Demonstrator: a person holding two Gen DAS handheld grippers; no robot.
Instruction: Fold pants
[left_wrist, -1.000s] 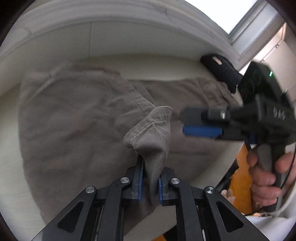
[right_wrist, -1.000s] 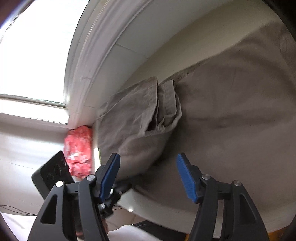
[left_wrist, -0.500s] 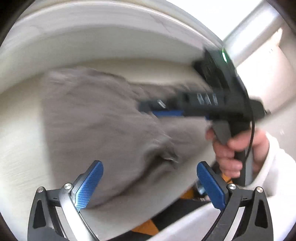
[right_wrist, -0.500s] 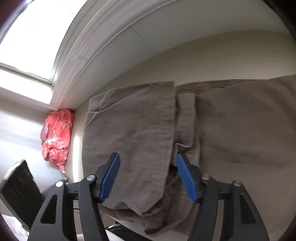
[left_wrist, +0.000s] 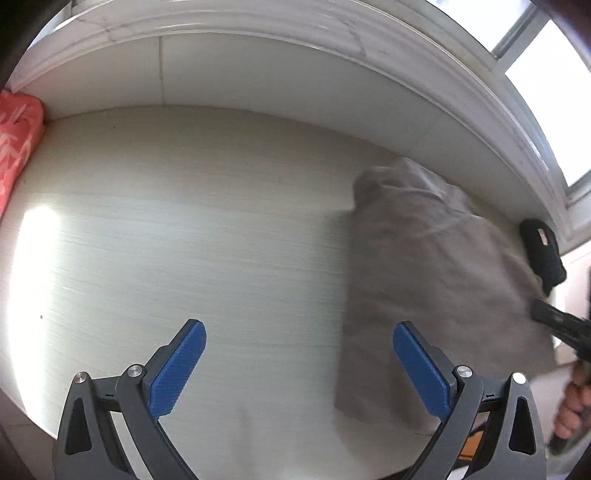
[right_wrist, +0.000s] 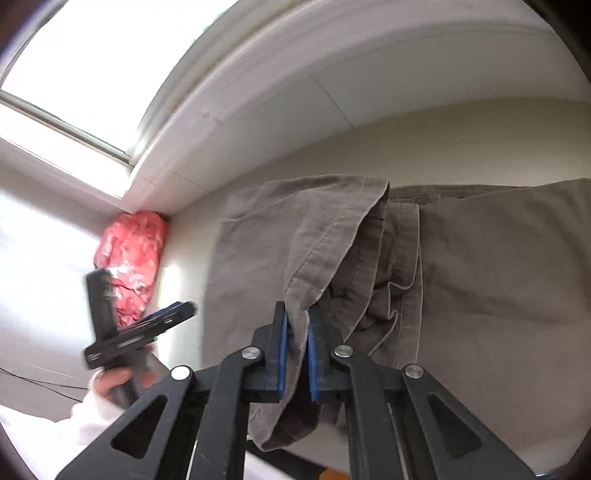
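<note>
The pants (right_wrist: 461, 280), of brownish-grey cloth, are spread on the pale table (left_wrist: 192, 236), close to its back edge under the white window ledge (left_wrist: 295, 66). In the right wrist view, a hemmed edge of the pants is seen lifted off the table and pinched between the blue pads (right_wrist: 282, 354) of the right gripper (right_wrist: 296, 354), whose jaws are pressed together on the cloth. Loose folds are gathered just beside the pinched edge, while the wider part of the pants lies flat toward the right end of the table.

In the left wrist view, the left gripper (left_wrist: 297, 365) is held above bare table with its blue pads (left_wrist: 177, 373) spread wide and nothing between them. The pants (left_wrist: 436, 295) appear blurred just beyond its right finger. A black object (left_wrist: 543, 254) is seen at the back edge of the table, past the pants. A red patterned cloth (left_wrist: 16, 140) is bunched in the far left corner of the table against the wall.

The left gripper (right_wrist: 144, 328) is also caught, blurred, in the right wrist view, held by a hand (right_wrist: 118, 384) in a white sleeve near the red patterned cloth (right_wrist: 131, 258).
</note>
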